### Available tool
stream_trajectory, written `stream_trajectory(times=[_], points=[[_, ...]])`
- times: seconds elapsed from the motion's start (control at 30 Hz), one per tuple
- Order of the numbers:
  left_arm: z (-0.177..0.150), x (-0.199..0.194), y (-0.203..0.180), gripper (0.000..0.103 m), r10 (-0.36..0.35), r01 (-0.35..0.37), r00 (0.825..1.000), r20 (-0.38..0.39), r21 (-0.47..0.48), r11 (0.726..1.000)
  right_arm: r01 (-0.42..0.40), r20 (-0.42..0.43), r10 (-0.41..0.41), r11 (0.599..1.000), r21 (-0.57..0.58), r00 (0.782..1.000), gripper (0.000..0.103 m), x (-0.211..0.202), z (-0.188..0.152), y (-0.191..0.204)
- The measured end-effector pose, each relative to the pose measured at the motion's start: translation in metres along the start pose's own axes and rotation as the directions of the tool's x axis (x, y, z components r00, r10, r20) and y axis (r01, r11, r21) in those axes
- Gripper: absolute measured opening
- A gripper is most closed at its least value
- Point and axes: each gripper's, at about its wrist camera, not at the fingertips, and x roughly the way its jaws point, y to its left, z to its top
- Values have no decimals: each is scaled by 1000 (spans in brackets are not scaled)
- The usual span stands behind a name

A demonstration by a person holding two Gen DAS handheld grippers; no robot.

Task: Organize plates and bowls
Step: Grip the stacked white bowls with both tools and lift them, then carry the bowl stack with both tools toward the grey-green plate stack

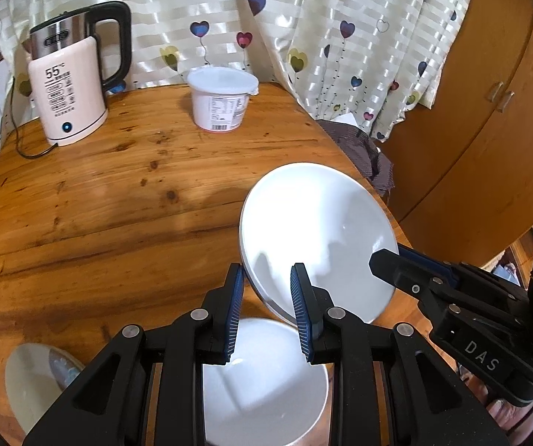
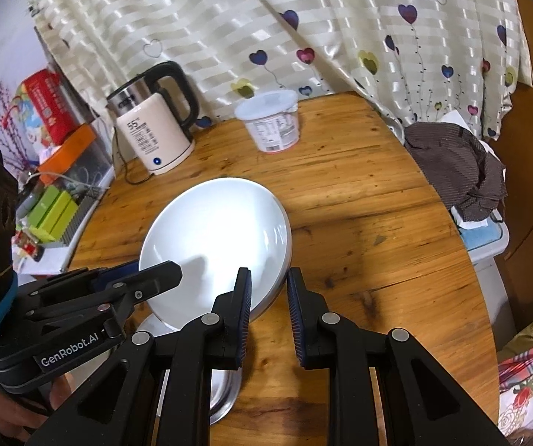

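Setting: A round wooden table, its knotted, glossy planks catching the light, is standing before a satin curtain with pale stripes and printed hearts; a curved wooden cabinet is filling the right side.

Plate: A smooth white plate, round and shallow, is hanging tilted above the table, its rim pinched on 2 opposite sides.

Left gripper: The left gripper, black with ribbed blue pads, is clamping the plate's near-left rim, 1 pad under it and 1 on its glazed face.

Right gripper: The right gripper is gripping the opposite rim in the same way; in the right wrist view the edge is sitting between its narrowly spaced pads.

Bowl: A glossy white bowl, deep and round, is resting on the table directly below the raised plate.

Second dish: A pale dish with a faint blue pattern is lying at the table's near-left edge, partly hidden.

Kettle: A cream electric kettle with a steel top and black handle is sitting at the far left, its cord trailing.

Tub: A white plastic tub with a lid and printed label is standing mid-table at the back.

Cloth: A brown striped cloth is lying crumpled just past the table's right edge.
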Motion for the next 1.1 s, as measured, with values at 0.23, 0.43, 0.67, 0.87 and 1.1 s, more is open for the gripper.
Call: stream_trajectory(times=[0.23,0.43,0.67,0.87,1.1], points=[[-9,-12,7,27,11,-10,1000,10,-18,1000,-13,-3,12,1000,-24,1000,19,-4,-6,16],[-17,-24,12,27,22,-22,1000,20,-24,999,-25,-6,25,999,-35,1000,19,-7,-10,26],[-29,-34,17,27,31,-30,999,26,-35,999,-35,-9,35,998,-52,999,19,-13,-19,38],[-43,-37,21,27,40,-39,999,15,-44,998,-47,-30,45,998,-51,999,19,-11,-31,43],[-62,-38,28,27,43,-43,999,-6,-66,997,-58,-59,55,997,-55,997,19,-8,-45,48]])
